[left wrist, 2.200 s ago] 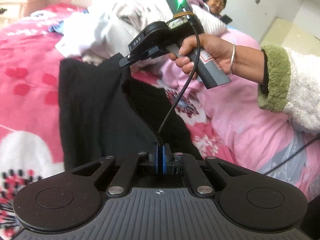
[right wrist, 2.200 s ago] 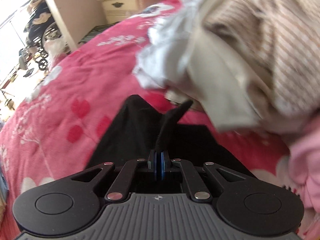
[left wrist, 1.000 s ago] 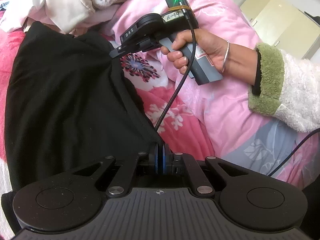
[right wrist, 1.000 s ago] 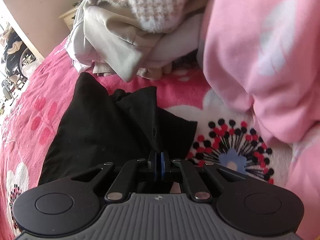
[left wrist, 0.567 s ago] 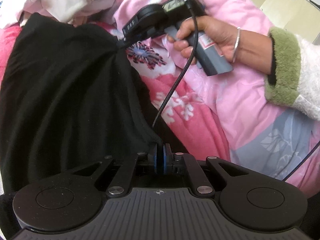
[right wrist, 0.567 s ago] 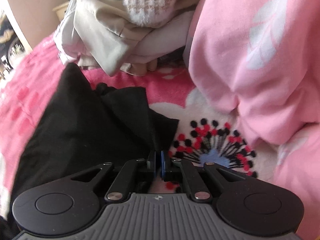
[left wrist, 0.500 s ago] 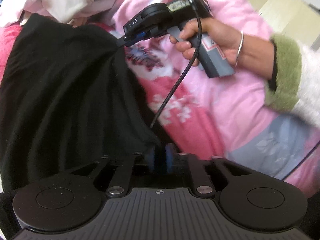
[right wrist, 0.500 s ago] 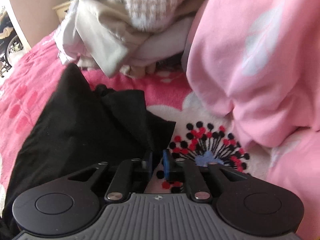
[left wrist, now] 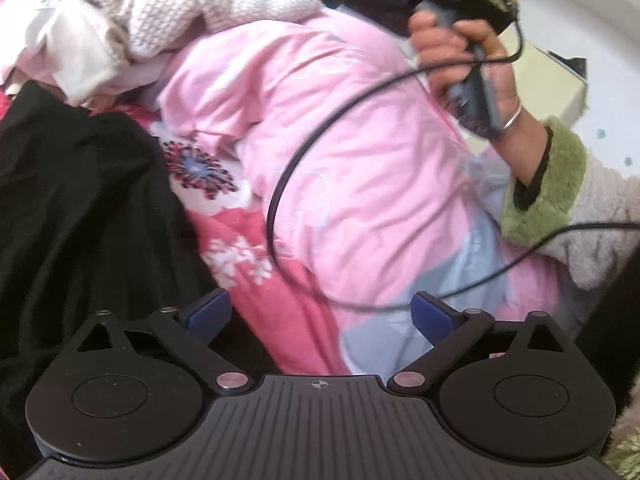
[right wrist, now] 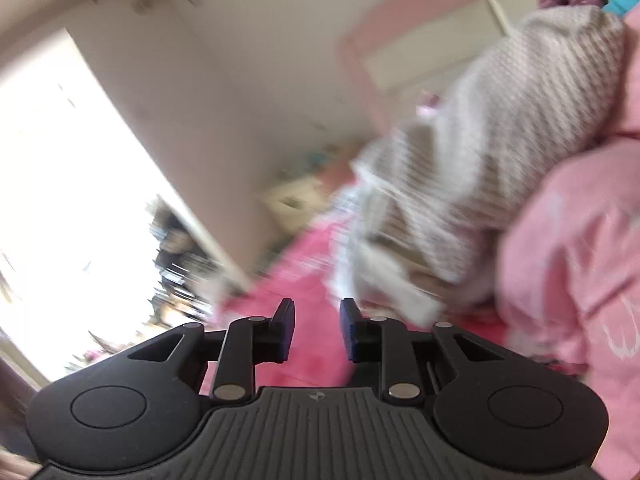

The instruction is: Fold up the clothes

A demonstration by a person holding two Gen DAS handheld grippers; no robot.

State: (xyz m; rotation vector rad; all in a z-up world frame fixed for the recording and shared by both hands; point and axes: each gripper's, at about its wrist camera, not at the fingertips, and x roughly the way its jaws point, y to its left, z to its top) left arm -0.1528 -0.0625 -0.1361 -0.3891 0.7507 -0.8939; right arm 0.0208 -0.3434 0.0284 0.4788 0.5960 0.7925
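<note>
A black garment [left wrist: 76,216] lies spread on the pink floral bedspread [left wrist: 280,316], at the left of the left wrist view. My left gripper [left wrist: 320,312] hangs just over the garment's right edge, its jaws still opening and wide apart, with nothing between them. The right gripper's handle [left wrist: 472,92] is raised high at the upper right of that view, held by a hand with a bracelet; its cable [left wrist: 288,176] loops down. In the blurred right wrist view my right gripper [right wrist: 316,328] is partly apart and opening, empty, with the garment out of sight.
A heap of unfolded clothes, white and checked knit [left wrist: 132,24], lies beyond the black garment; it also shows blurred [right wrist: 480,168]. A bulky pink quilt [left wrist: 360,152] fills the middle. A person sits behind the heap. A bright window [right wrist: 52,200] and a bedside cabinet [right wrist: 292,200] are at left.
Both grippers let go of the black garment, which now lies flat. The left jaws went from shut to wide apart. The right gripper rose sharply and tilted up toward the wall and clothes heap.
</note>
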